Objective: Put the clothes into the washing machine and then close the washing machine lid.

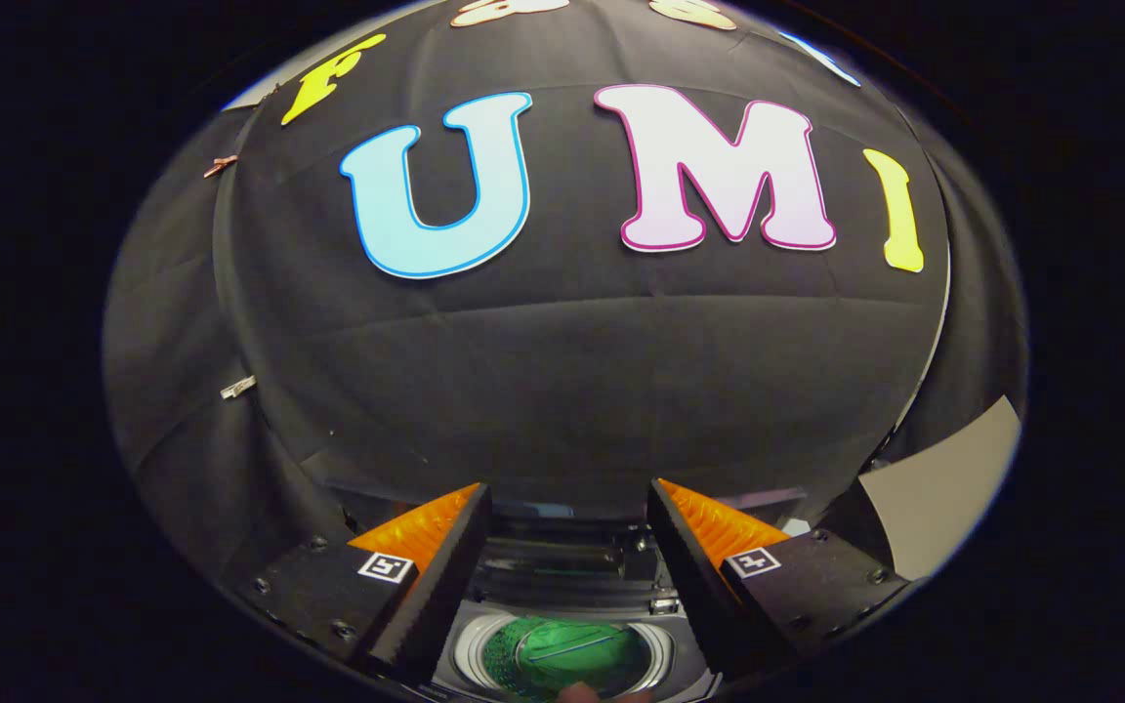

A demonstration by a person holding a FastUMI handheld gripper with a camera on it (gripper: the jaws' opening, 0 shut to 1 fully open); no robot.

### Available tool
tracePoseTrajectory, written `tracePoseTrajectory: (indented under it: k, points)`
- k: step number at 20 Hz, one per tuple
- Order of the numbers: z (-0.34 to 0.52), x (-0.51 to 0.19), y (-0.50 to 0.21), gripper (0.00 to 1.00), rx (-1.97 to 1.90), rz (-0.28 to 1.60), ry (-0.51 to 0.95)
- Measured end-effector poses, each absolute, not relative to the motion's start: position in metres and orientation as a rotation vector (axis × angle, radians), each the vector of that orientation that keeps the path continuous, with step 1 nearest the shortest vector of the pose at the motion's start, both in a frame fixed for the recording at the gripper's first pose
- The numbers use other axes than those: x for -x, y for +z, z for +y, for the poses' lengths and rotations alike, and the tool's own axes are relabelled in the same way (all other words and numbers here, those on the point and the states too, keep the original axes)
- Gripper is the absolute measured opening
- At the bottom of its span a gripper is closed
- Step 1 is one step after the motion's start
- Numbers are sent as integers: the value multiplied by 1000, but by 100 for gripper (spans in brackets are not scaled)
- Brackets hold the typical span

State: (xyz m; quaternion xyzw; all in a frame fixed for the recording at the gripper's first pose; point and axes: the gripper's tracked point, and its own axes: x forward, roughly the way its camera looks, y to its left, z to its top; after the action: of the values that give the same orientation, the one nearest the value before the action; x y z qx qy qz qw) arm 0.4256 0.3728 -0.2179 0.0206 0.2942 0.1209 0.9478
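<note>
**Hovering over the washer, claw spread and empty**

Hanging above the washer (562,625), the claw (567,508) has its two fingers (436,586) spread wide apart, with nothing between them — neither pad touches anything. Each finger carries a small square marker on its upper face.

Down in the gap between the fingers lies the washer's round tub (562,656), ringed by a pale rim. Something green (562,652) with a fine dotted texture sits inside the tub under a glossy sheen; whether that is cloth or the tub's own lining I cannot tell. A small rounded shape, perhaps a fingertip, pokes in at the tub's near edge, too cut off to be sure.

Just beyond the tub, still between the fingers, the washer's dark back part rises with a glossy panel (548,558) — it looks like the lid standing raised, though the angle leaves that uncertain.

Farther off, a pale flat board (943,488) leans beside the right finger. Behind everything hangs the black cloth wall (562,371), creased in soft folds, with two small clips (237,388) pinned on its left side.
</note>
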Motion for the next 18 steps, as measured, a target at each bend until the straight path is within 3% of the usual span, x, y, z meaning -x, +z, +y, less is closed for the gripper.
tracePoseTrajectory:
  k: [7, 18]
  points:
    - [392, -449, -251, 100, 7, 679, 225]
    - [389, -429, -247, 100, 42, 579, 248]
